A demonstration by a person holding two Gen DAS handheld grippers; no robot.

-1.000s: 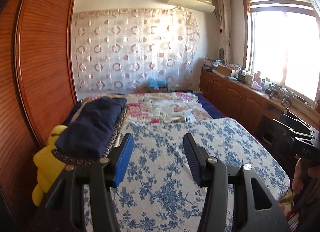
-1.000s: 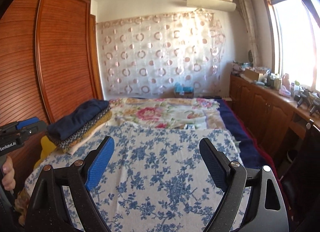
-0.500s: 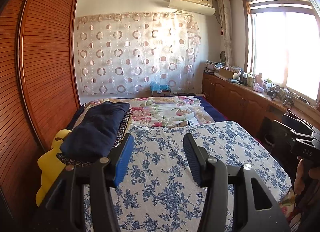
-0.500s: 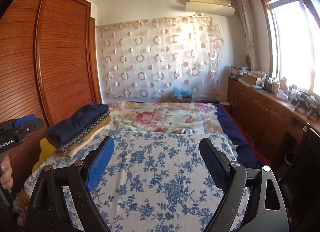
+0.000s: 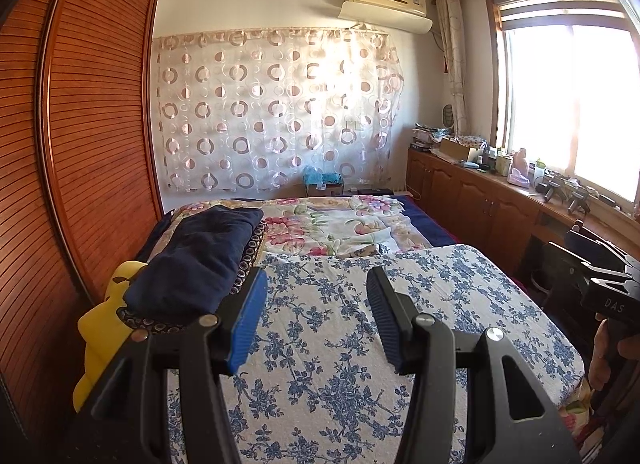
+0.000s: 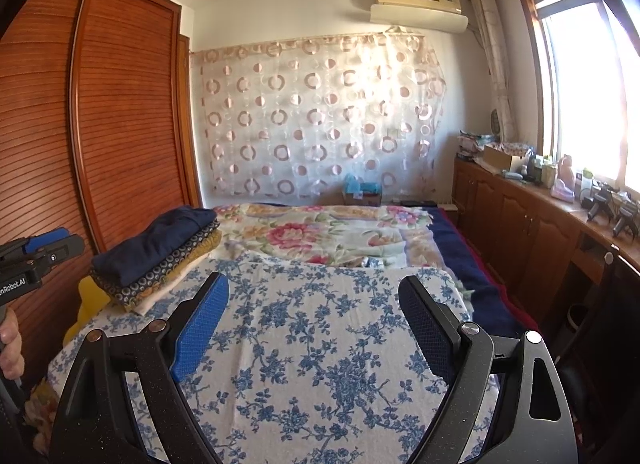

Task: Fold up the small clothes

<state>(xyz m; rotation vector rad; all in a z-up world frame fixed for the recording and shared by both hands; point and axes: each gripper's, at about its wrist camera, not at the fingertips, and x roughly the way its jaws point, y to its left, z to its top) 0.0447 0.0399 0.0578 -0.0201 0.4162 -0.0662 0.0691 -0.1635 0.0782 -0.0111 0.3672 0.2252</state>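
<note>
A stack of folded clothes [image 5: 200, 256] with a navy piece on top lies at the left edge of the bed, also seen in the right wrist view [image 6: 156, 248]. My left gripper [image 5: 316, 280] hovers open over the blue-flowered cloth [image 5: 440, 296], just right of the stack, with nothing between its fingers. My right gripper [image 6: 314, 282] stands wide open over the same cloth [image 6: 312, 324], also empty. Each gripper shows at the edge of the other's view, held by a hand.
A pink-flowered quilt [image 5: 332, 227] covers the far half of the bed. A yellow plush toy [image 5: 104, 324] sits beside the stack, against the wooden wardrobe [image 5: 100, 143]. Low cabinets [image 5: 480, 207] with clutter on top run under the window on the right.
</note>
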